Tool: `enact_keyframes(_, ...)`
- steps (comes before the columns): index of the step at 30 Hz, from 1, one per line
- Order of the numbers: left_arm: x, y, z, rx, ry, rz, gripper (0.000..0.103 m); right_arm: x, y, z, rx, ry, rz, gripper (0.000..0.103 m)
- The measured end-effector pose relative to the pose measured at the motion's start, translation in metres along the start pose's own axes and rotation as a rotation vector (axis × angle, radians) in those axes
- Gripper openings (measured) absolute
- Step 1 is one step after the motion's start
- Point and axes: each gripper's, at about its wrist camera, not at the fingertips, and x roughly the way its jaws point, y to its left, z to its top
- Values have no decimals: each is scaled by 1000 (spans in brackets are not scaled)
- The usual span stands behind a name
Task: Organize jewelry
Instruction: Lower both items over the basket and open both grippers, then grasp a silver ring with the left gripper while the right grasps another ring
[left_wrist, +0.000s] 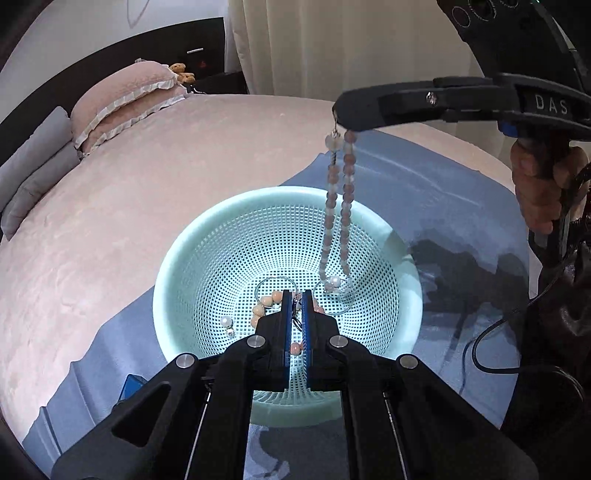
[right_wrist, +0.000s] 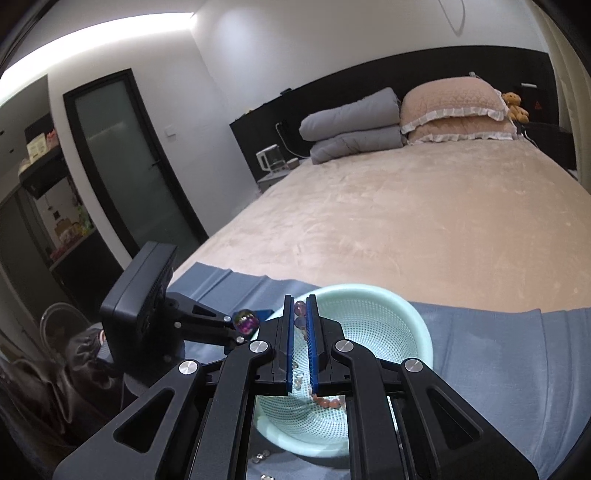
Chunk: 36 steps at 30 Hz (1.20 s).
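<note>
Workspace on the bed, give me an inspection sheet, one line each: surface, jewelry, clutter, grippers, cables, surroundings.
Surface: blue cloth on a pink bedspread.
Job's things: green basket holds pearl earrings, a peach bracelet and hoops; bead strand hangs over it.
Clutter: small metal bits on the cloth by the basket.
Grippers: right gripper pinches the strand's top; left gripper nearly closed on a small clasp.
Cables: black cable across the cloth.
Surroundings: pillows, teddy bear, glass door.
</note>
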Motion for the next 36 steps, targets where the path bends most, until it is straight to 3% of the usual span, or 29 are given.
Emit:
enact_keyframes(7,19,6,-9,-11,33,-9,6,39,-27,-34,55,90,-32,9)
enact_keyframes(12,9,5,-10,-21,5,19,8,30,-23,-45,33,72,-46,14)
enact_keyframes(13,7,8,-8,-23,2,26,16,25,-22,-46,31,59,-55,32)
enact_keyframes(14,3,8,-8,-26,-2,36,22,18,-19,-47,26,39,-73,59)
enact_keyframes(16,-8,8,-9,-35,-19,73,55,1,-12,-51,2,-24,-125,79)
enact_keyframes(17,-14,8,-9,-41,-29,89,61,-6,-9,-53,-13,-41,-133,81)
enact_keyframes(18,-19,9,-8,-48,-39,112,76,-14,-6,-54,-21,-51,-139,84)
enact_keyframes(19,-25,8,-9,-59,-51,143,88,-20,-3,-55,-29,-62,-153,86)
enact_keyframes(21,-37,7,-11,-86,-65,186,94,-32,4,-59,-49,-76,-180,86)
enact_keyframes(29,-65,-7,-33,-141,-41,195,97,-65,41,-90,-94,-100,-227,87)
enact_keyframes(36,-60,-20,-60,-179,1,159,97,-60,83,-133,-242,-6,-219,87)
